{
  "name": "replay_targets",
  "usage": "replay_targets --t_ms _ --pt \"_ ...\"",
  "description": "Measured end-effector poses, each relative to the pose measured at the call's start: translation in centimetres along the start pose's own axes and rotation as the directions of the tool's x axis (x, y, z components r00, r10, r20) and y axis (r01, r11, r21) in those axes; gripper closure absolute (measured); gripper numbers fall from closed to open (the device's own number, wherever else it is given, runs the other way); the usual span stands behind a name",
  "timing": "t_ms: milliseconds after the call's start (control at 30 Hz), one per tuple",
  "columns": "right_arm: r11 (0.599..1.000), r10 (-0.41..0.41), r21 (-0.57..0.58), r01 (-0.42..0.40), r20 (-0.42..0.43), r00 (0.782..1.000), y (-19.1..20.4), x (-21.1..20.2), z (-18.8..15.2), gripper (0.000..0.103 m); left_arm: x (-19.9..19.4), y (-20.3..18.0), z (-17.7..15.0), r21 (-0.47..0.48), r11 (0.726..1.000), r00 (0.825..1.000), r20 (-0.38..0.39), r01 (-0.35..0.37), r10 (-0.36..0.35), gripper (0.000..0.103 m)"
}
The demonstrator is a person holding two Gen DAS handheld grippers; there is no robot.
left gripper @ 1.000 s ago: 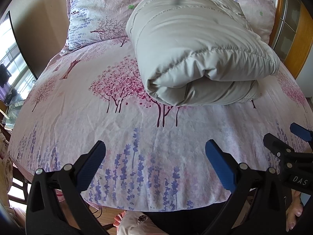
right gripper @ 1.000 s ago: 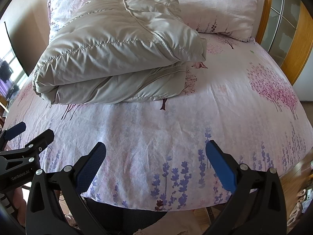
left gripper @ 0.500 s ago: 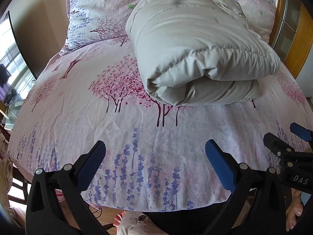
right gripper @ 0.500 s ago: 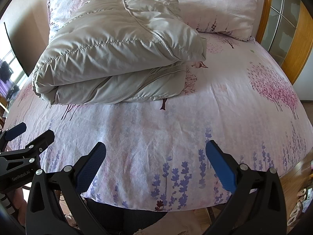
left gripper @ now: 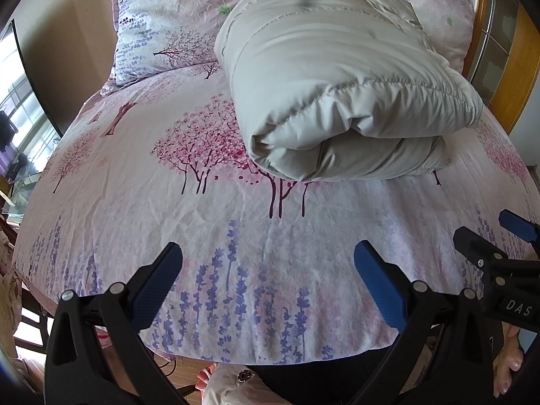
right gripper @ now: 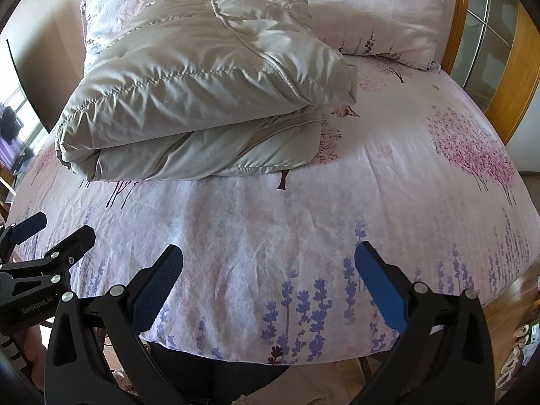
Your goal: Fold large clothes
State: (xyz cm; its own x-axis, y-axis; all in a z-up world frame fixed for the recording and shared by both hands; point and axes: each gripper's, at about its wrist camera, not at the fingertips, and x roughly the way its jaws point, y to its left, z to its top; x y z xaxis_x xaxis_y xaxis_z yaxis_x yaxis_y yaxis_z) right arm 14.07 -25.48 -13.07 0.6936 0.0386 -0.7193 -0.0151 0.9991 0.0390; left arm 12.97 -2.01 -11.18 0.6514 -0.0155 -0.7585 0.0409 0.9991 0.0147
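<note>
Padded grey coat (left gripper: 337,77) lies folded in a thick bundle, upper centre of the frame, on the bed (left gripper: 168,202). Nothing has shifted over the last second. We hold the left hand-held gripper (left gripper: 266,276) and right hand-held gripper (right gripper: 268,276) wide open, empty, low in frame; folding looks finished.

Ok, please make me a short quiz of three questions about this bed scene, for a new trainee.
1. True or false: the left claw is shut on the grey coat.
2. Multiple choice: the coat lies (A) spread flat, (B) folded in a thick bundle, (C) hanging off the bed.
3. Fill in: behind the coat, against the headboard, lie two ____.

Key: 1 false, both claws, the right claw too, are open and apart from the coat. 2 B. 3 pillows.
</note>
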Motion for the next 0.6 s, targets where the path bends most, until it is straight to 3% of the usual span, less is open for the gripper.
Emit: replay_targets --t_ms 600 --pt "1.0 0.005 0.008 -0.005 -0.007 1.0 -0.15 0.34 0.06 0.001 -0.31 -0.33 -0.01 0.005 1.0 1.0 0.004 0.003 -0.003 0.002"
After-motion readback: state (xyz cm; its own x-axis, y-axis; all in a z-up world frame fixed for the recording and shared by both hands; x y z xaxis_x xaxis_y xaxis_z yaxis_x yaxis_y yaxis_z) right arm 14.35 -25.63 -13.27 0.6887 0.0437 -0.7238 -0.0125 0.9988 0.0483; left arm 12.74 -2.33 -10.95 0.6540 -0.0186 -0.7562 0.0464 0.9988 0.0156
